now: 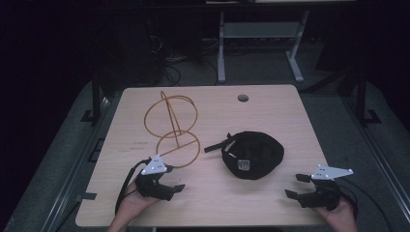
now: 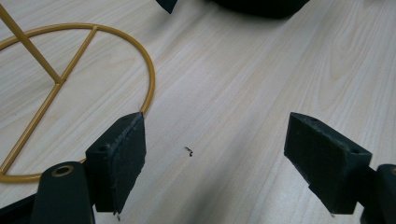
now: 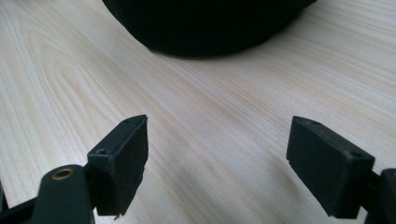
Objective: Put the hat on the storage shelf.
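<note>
A black cap (image 1: 252,153) lies upside down on the wooden table (image 1: 290,121), its strap (image 1: 216,145) trailing to the left. A gold wire stand (image 1: 172,126) with a round base and an upright ring sits left of it. My left gripper (image 1: 175,185) rests near the front left, just below the stand's base, open and empty; in the left gripper view the base ring (image 2: 150,79) curves beside the left jaw. My right gripper (image 1: 296,185) sits at the front right, open and empty, pointing toward the cap (image 3: 205,23).
A round cable hole (image 1: 242,98) is set near the table's far edge. Beyond the table stands a white metal desk frame (image 1: 261,34) on a dark floor. Cables trail from both grippers off the front edge.
</note>
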### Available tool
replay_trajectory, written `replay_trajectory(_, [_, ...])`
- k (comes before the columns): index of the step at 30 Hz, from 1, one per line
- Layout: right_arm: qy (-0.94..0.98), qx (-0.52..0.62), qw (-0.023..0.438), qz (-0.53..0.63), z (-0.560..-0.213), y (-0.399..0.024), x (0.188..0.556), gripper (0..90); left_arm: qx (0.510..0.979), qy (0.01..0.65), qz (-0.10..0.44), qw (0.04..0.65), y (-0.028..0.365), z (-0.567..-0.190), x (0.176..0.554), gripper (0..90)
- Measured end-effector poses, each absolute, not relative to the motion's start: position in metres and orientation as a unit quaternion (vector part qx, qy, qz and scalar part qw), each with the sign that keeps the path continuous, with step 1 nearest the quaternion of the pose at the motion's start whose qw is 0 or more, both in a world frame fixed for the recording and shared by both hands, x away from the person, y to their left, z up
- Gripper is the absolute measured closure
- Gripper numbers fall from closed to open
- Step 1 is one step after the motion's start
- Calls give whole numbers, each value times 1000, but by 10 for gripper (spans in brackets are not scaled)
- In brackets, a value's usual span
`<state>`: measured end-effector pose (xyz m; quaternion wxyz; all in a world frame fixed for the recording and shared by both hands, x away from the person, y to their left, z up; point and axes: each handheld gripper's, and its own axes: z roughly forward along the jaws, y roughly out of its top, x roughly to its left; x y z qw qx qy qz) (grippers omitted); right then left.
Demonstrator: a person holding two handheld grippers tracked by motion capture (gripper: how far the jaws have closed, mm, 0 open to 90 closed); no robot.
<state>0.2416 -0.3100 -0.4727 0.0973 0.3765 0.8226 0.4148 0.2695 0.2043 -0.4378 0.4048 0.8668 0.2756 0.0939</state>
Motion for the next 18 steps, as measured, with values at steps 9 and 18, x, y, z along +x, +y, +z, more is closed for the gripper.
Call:
replay_trajectory(9, [826,371,92,415,-471,-302,240,197,874,264,82,399,198,-438,267,213])
replay_trajectory(18, [821,371,90,424,-470,-301,240,197,875,238,71,415,178,-426,264,214])
